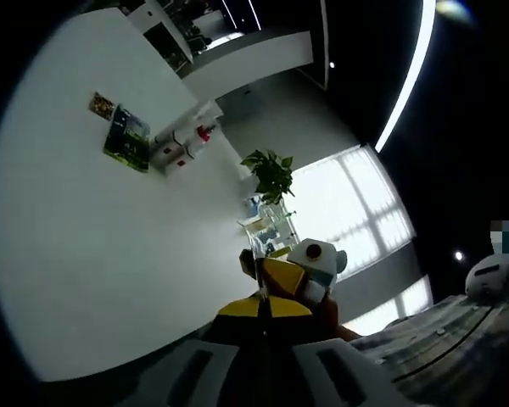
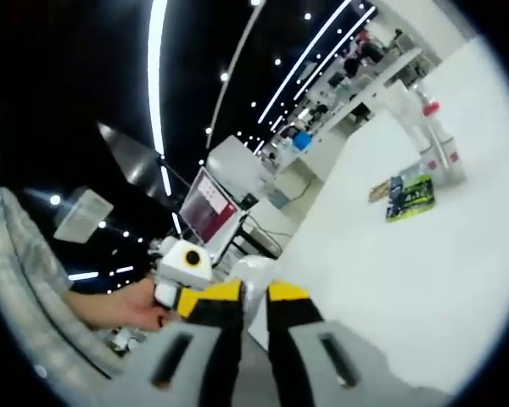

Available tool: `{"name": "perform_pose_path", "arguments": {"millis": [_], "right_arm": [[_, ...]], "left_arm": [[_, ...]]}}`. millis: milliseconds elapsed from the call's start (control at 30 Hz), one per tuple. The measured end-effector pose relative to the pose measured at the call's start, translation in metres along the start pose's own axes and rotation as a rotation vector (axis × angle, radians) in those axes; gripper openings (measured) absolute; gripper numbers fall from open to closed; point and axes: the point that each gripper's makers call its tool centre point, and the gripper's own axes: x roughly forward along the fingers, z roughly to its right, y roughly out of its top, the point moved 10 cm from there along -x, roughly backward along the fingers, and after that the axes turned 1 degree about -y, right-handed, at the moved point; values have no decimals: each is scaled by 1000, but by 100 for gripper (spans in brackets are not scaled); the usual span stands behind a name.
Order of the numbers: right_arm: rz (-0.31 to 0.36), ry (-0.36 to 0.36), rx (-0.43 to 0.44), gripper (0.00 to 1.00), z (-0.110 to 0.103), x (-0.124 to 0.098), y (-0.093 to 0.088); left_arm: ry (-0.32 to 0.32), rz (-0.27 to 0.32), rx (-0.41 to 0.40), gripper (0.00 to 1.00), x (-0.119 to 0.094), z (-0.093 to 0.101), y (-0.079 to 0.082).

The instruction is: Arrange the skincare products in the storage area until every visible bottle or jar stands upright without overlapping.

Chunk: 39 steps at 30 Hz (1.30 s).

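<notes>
Jaws nearly closed on both grippers; box labels unreadable.

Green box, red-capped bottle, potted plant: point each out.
Green box (image 1: 127, 137), left gripper view, on its front face.
Red-capped bottle (image 1: 205, 133), left gripper view, on its red cap.
Potted plant (image 1: 271, 174), left gripper view, on its leaves.
</notes>
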Motion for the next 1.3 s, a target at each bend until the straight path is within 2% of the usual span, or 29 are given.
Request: {"name": "perform_pose_path", "arguments": {"millis": [33,67,200,333,500,633,767,933,967,1033,1067,1100,1167,1233,1300], "right_arm": [[10,-16,-29,4,3,-3,2],[5,-21,-9,3,3,-2,2],[10,-25,-24,3,2,0,2],[47,-16,43,8,6,-2,2],[63,-30,52,13,9,-6,2],[52,-51,25,17,10,-7,2],[18,-127,-84,27,11,-8,4],[-58,-201,-224,31,14,-10,3],[-69,-221,-239,30,15,-11,2],[-144,-277,-285,25,20,-14,-4],[-158,-286,-293,22,22,-15,-4],[-200,-306,-339,21,25,-17,-7],[-223,-321,-362,20,27,-19,-10],[-208,-337,-460,17,28,-22,-9],[-214,-318,-456,11,27,-25,-12]], "left_arm": [[4,4,0,0,0,0,0],[-2,4,-1,0,0,0,0],[16,9,-12,0,-3,-6,1],[15,24,-25,0,-3,-8,2],[26,28,-24,0,-7,-14,13],[38,51,-32,0,-9,-20,29],[63,65,-37,0,-11,-30,48],[101,89,-53,0,-15,-45,71],[106,93,-56,0,-16,-48,75],[117,110,-62,0,-17,-53,84],[120,114,-70,0,-17,-55,88],[129,124,-77,0,-18,-60,95],[143,136,-81,0,-18,-67,106],[160,142,-87,0,-17,-75,116],[174,145,-90,0,-17,-83,127]]}}
